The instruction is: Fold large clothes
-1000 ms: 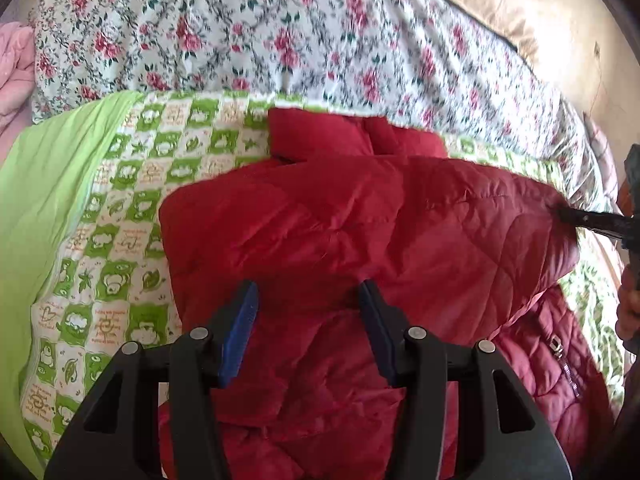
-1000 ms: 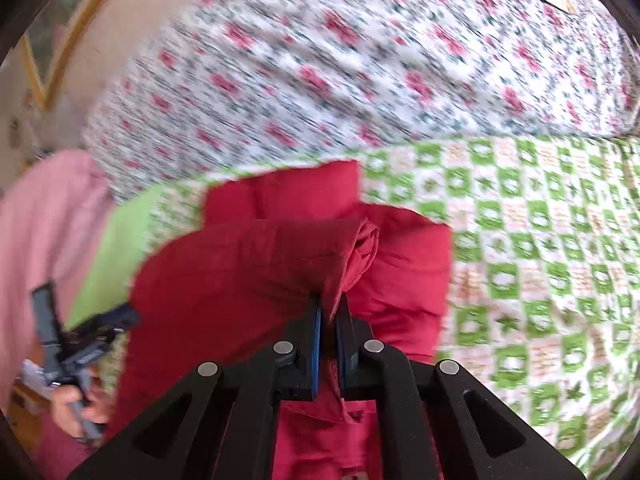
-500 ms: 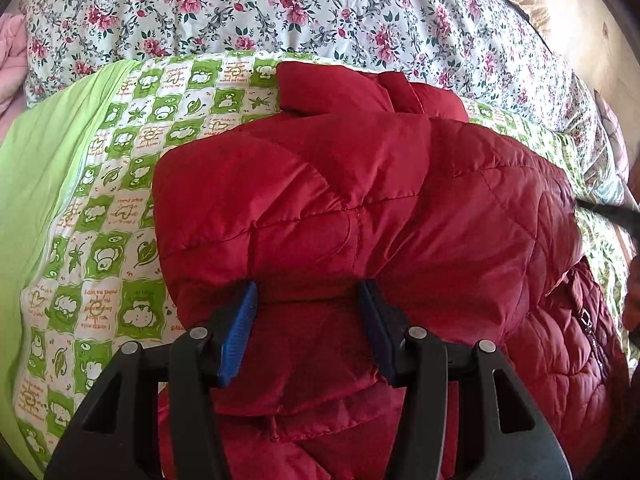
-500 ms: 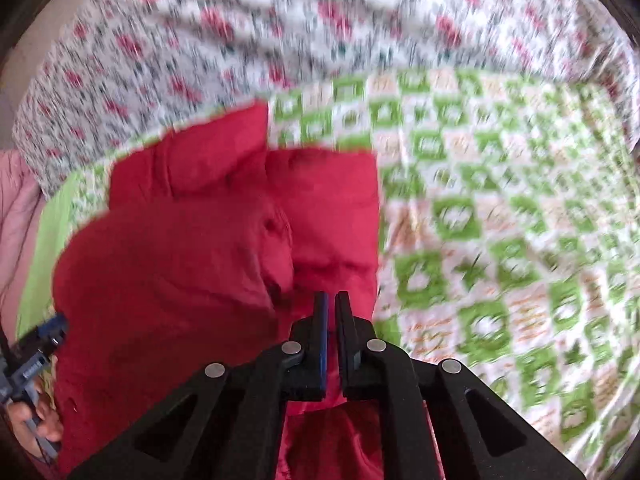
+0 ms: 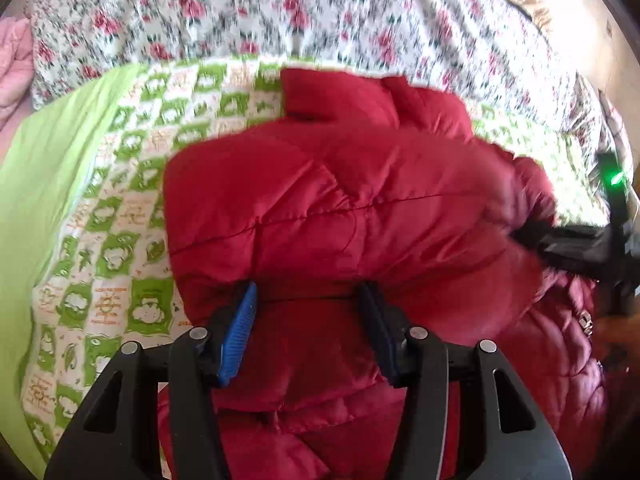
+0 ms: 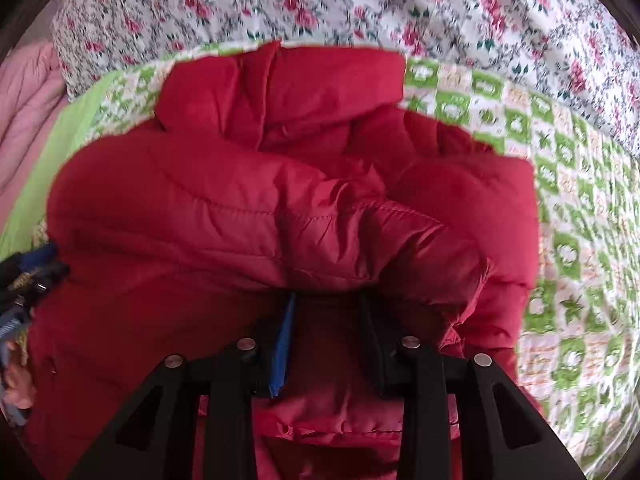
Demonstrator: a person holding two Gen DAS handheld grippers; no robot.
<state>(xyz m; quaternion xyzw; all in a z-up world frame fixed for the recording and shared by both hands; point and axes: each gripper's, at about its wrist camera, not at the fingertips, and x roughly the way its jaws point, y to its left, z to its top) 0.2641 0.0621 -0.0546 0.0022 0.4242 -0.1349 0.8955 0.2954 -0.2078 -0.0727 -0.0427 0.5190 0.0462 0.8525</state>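
A bed fills both views, covered by a green-and-white checked quilt (image 5: 120, 216) with a plain lime-green edge at the left. Across the far side lies a white duvet printed with red roses (image 5: 280, 4), and a pink padded cover (image 6: 28, 96) bunches at the far left of the right wrist view.

In the middle of the quilt lies the red quilted jacket (image 5: 340, 208), puffy and stitched in large diamonds. Its upper part is folded toward the near side, so a thick doubled edge runs across the garment, and a smaller folded piece sticks out at the far end. In the left wrist view a darker, finer-quilted part with a zip shows at the near right.

The left gripper (image 5: 308, 300) sits at the near side of the fold. Its jaws are spread about halfway, with a bulge of red fabric between the blue pads; whether the pads press on it cannot be told.

The right gripper (image 6: 326, 312) is at the right end of the fold. Its jaws have just been opening and stand apart, with the rolled jacket edge lying over the tips and the fabric loose between them, not pinched. From the left wrist view it appears blurred at the right, a green light above it.
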